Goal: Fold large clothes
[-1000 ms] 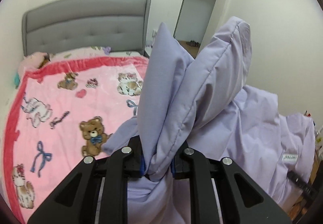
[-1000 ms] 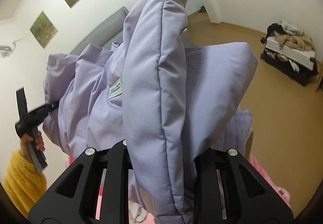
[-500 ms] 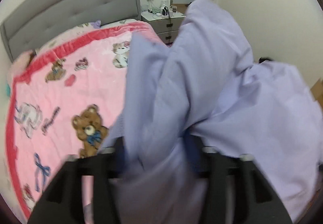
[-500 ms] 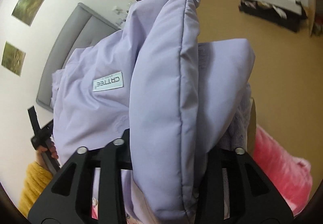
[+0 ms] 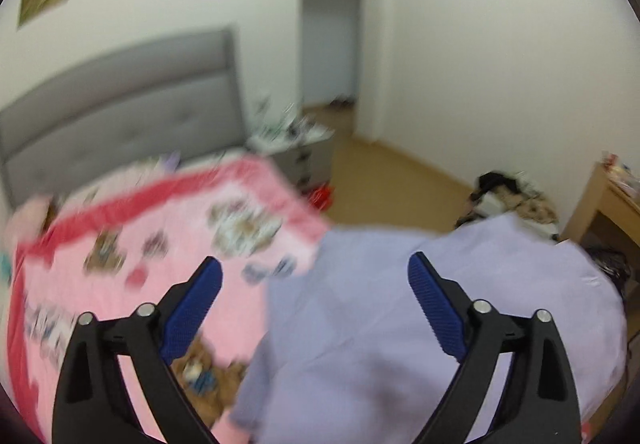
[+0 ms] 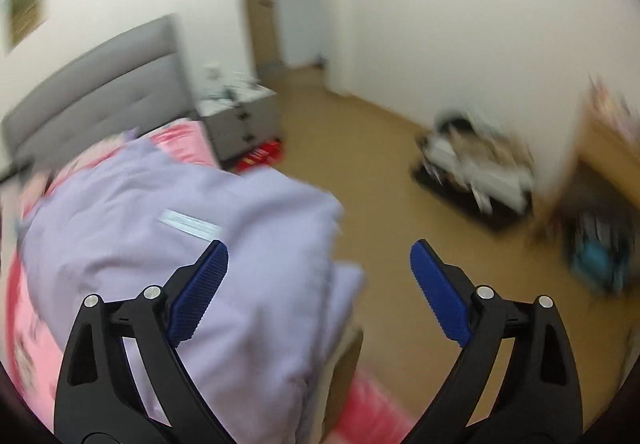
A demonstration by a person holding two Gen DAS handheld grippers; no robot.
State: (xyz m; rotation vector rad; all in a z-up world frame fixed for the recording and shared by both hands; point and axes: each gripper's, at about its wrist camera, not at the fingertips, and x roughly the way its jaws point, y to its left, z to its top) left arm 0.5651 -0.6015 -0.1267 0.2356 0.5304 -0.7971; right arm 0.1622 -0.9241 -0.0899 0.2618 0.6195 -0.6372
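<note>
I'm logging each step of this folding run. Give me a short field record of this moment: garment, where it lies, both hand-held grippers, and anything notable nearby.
garment: lilac padded jacket, white label facing up
location: on the pink blanket, at the bed's edge
left hand-held gripper: jaws opening, nothing pinched
right hand-held gripper: jaws opening, nothing pinched
nearby: grey headboard, nightstand, clothes pile on the floor
image quality: blurred
</note>
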